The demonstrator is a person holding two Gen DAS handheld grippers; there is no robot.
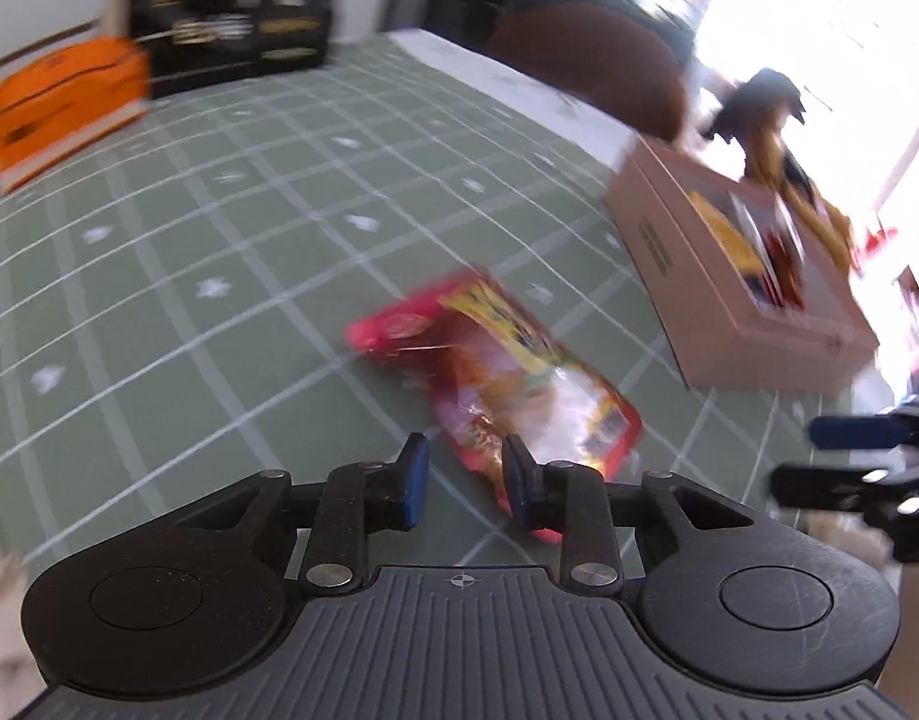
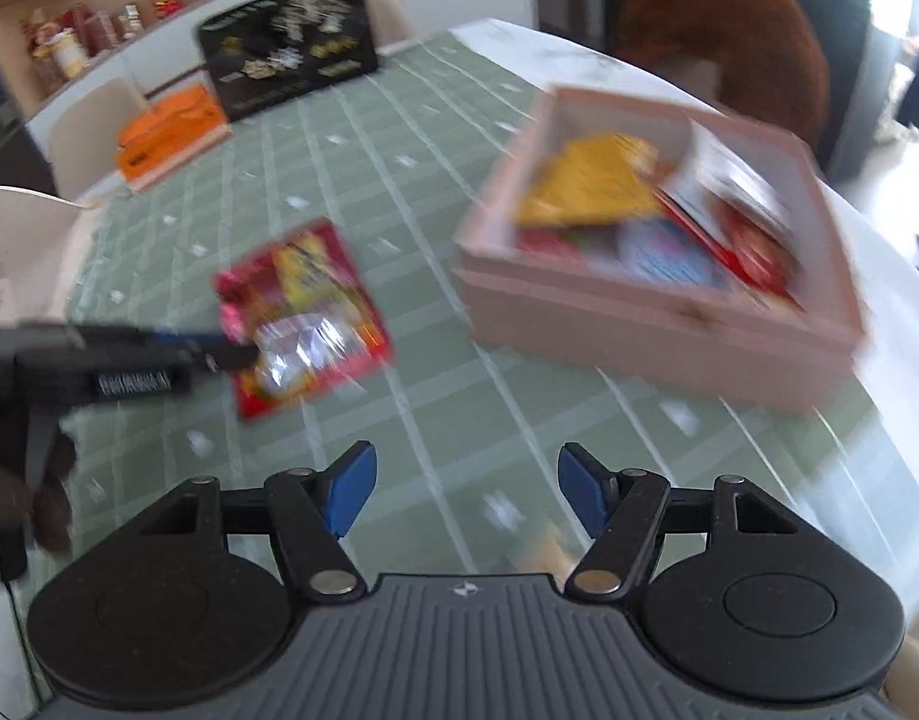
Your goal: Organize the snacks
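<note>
One red snack packet (image 1: 495,372) is lying flat on the green checked tablecloth (image 1: 219,228), and we are seeing it from both wrist views, blurred in each. In the left wrist view the left gripper (image 1: 465,474) is sitting just over the packet's near end, its blue-padded fingers (image 1: 414,474) standing partly apart on either side of that end; whether they are touching the wrapper we cannot tell. In the right wrist view the same gripper (image 2: 231,351) is reaching in from the left edge with its tips lying over the packet (image 2: 306,315). The right gripper (image 2: 465,495) is hovering above bare cloth with its jaws spread wide and nothing between them, well apart from the packet. To the right of the packet we are observing a pink open box (image 2: 651,324) resting on the cloth and holding several packets, among them a yellow packet (image 2: 591,186) and others in red and blue. At the far side of the table an orange box (image 2: 171,135) is lying beside a black printed box (image 2: 288,51), and a brown chair (image 2: 741,30) is standing behind the pink box.
</note>
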